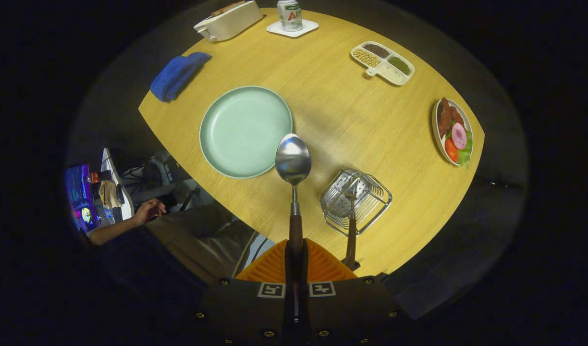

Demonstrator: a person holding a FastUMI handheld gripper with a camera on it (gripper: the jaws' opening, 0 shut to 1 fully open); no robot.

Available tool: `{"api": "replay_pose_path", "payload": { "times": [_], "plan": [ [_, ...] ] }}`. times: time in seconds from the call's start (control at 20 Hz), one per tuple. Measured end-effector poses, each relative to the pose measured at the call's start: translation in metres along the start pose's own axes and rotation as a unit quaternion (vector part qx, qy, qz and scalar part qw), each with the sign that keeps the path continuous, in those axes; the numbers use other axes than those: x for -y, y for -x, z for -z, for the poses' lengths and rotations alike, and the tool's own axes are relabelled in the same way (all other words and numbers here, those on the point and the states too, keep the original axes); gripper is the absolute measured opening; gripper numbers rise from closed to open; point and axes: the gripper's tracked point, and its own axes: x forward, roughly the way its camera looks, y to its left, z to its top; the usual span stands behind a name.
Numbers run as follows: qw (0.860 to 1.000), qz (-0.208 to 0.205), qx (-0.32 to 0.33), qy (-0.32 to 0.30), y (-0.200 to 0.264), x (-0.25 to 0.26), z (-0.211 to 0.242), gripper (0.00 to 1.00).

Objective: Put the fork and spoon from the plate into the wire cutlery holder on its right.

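The spoon (293, 166) is sticking straight out toward 12 o'clock, its handle pinched between the tongs (295, 262), bowl hanging over the plate's (241, 129) 4 o'clock rim. The holder (356, 202) is sitting at 2 o'clock of the tongs on the bench (342, 105), the fork (351, 226) standing inside it, tines hard to make out among the wires.

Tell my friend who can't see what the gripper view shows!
The gripper fingers are shut on a spoon, held above a wooden table. The fork already stands in the wire cutlery holder, right of an empty green plate.
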Motion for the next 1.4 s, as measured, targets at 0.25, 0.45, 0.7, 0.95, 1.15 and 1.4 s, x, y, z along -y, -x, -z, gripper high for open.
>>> {"api": "replay_pose_path", "payload": {
  "times": [0.25, 0.45, 0.7, 0.95, 1.15, 1.4],
  "plan": [
    [0.999, 0.005, -0.021, -0.028, 0.011, 0.032, 0.029, 0.04],
    [0.998, 0.009, -0.049, -0.044, 0.008, 0.053, 0.051, 0.04],
    [0.994, 0.001, -0.081, -0.070, -0.009, 0.069, 0.054, 0.04],
    [0.991, -0.005, -0.109, -0.073, -0.025, 0.076, 0.046, 0.04],
    [0.990, -0.005, -0.129, -0.064, -0.034, 0.079, 0.042, 0.04],
    [0.987, 0.008, -0.148, -0.059, -0.044, 0.089, 0.035, 0.04]
  ]
}}
